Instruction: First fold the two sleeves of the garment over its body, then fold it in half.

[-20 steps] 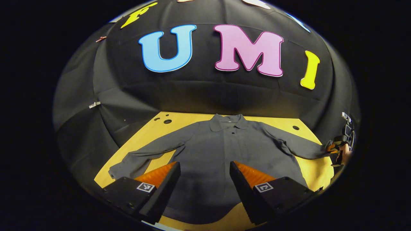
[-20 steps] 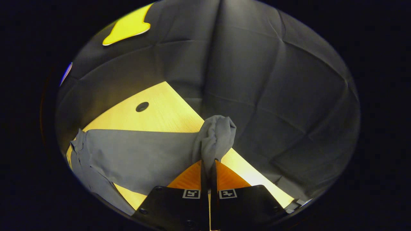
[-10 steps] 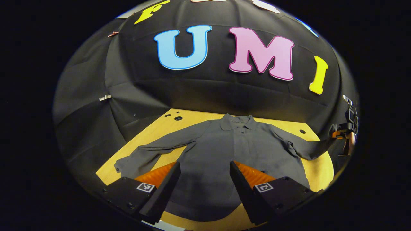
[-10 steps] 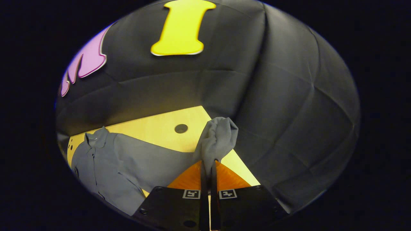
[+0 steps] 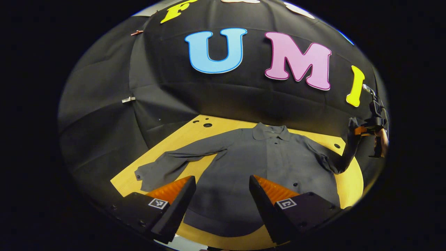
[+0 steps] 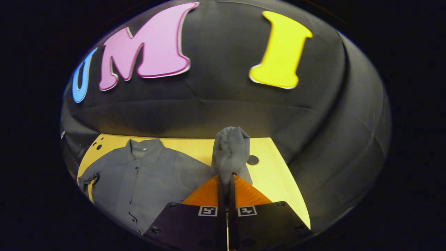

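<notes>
Hovering over the shirt's [image 5: 244, 167] hem, your left gripper [image 5: 222, 195] has its fingers spread and empty. The shirt lies flat on the wooden table [image 5: 350, 181]; your right gripper [image 6: 226, 179] pinches its right sleeve [image 6: 230, 150], raised off the table.

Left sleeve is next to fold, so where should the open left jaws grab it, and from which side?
Grip the cuff end of the flat grey left sleeve, coming from above at the wooden table's outer edge: it lies spread away from the shirt's body.
</notes>
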{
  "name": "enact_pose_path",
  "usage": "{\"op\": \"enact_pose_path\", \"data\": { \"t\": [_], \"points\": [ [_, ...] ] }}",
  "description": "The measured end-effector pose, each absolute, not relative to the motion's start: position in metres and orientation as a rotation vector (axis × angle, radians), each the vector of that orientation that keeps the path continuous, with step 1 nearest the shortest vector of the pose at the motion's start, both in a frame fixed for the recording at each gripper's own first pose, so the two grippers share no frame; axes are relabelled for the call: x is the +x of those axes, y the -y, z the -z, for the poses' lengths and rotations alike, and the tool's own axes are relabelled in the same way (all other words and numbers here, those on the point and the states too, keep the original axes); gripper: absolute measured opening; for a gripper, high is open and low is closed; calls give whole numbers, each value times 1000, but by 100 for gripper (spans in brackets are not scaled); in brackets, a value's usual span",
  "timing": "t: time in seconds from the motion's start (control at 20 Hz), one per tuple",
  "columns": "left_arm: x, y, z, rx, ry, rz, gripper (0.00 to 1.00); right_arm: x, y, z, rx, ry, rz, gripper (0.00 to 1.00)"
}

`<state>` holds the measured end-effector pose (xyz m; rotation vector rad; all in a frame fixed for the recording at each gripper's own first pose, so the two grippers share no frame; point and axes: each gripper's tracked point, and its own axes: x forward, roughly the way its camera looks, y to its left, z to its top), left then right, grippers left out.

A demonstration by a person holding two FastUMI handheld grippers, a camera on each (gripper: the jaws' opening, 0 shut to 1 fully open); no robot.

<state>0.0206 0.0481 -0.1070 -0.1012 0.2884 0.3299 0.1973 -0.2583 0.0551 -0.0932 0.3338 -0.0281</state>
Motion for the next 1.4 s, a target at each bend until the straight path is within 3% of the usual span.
{"op": "enact_pose_path", "data": {
  "t": [0.45,0.9,1.15,1.35,1.4],
  "points": [
    [-11,-95,113,-119,-324,-435,97,183,146,-89,-150,-353,-209,6],
    [-33,-153,122,-186,-358,-529,97,186,-37,-23,-185,-427,-382,6],
    [-40,-184,136,-214,-372,-549,97,180,-103,25,-193,-482,-410,6],
    [-45,-208,141,-230,-364,-568,97,172,-144,57,-148,-548,-418,11],
    [-47,-214,143,-235,-368,-573,97,168,-156,62,-125,-569,-427,23]
  ]
}}
